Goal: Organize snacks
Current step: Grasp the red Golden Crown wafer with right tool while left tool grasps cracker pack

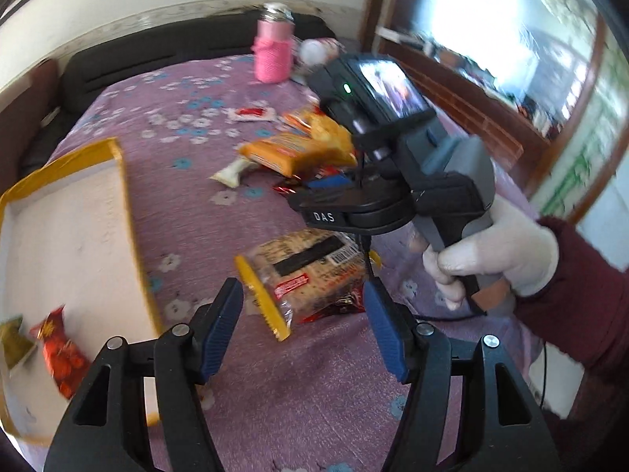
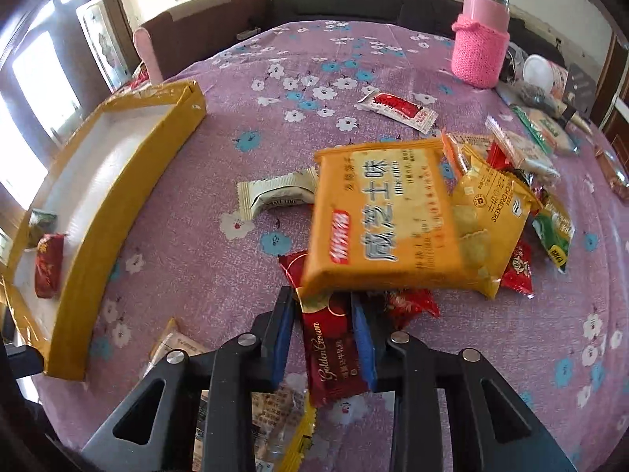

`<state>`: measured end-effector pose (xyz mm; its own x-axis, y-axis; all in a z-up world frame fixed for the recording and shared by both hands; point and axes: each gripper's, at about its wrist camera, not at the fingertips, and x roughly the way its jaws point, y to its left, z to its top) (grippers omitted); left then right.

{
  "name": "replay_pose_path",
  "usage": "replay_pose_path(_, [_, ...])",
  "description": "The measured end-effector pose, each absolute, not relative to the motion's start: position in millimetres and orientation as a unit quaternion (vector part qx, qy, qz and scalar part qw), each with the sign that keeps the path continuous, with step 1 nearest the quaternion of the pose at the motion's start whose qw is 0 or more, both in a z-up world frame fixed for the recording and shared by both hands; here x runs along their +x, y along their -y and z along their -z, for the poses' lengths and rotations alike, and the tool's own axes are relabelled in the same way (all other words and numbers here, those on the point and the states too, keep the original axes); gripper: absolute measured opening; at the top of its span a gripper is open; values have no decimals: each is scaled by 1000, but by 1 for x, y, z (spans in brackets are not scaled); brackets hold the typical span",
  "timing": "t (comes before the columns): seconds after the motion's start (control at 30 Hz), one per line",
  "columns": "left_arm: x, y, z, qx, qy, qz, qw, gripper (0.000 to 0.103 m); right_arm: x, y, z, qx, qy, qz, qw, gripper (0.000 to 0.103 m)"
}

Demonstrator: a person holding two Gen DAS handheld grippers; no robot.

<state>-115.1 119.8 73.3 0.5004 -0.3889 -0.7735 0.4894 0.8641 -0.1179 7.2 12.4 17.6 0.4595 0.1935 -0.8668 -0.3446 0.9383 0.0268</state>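
Note:
A yellow-rimmed white tray (image 1: 122, 181) lies at the left of the purple tablecloth, with a red snack (image 1: 63, 354) inside; it also shows in the right wrist view (image 2: 118, 196). My left gripper (image 1: 304, 326) is open, hovering just before a clear cracker packet with yellow ends (image 1: 306, 275). My right gripper (image 2: 322, 334) is shut on a dark red Golden Crown packet (image 2: 332, 350), below a large orange cracker bag (image 2: 385, 220) in the snack pile. The right gripper's body (image 1: 393, 157) shows in the left wrist view, held by a gloved hand.
A pink knitted-sleeve bottle (image 2: 481, 35) stands at the far side. A white wrapped snack (image 2: 275, 194) and a red-and-white sachet (image 2: 397, 110) lie loose. More packets (image 2: 526, 145) crowd the right. A dark sofa (image 1: 157, 51) borders the table's far edge.

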Motion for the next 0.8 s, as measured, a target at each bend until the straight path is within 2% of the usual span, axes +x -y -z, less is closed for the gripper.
replay_pose_path(0.23, [-86, -86, -53, 134, -456, 306, 825, 63, -15, 44, -20, -35, -510, -147, 847, 25])
replay_pose_path(0.3, [-78, -79, -51, 152, -457, 321, 816, 65, -25, 65, -20, -19, -513, -145, 846, 25])
replay_pose_path(0.5, [-63, -58, -32, 205, -464, 323, 799, 83, -41, 98, -20, 24, -514, -153, 844, 25])
replay_pose_path(0.8, [-90, -45, -48, 187, -472, 357, 784, 83, -46, 108, -19, 47, -503, -166, 847, 26])
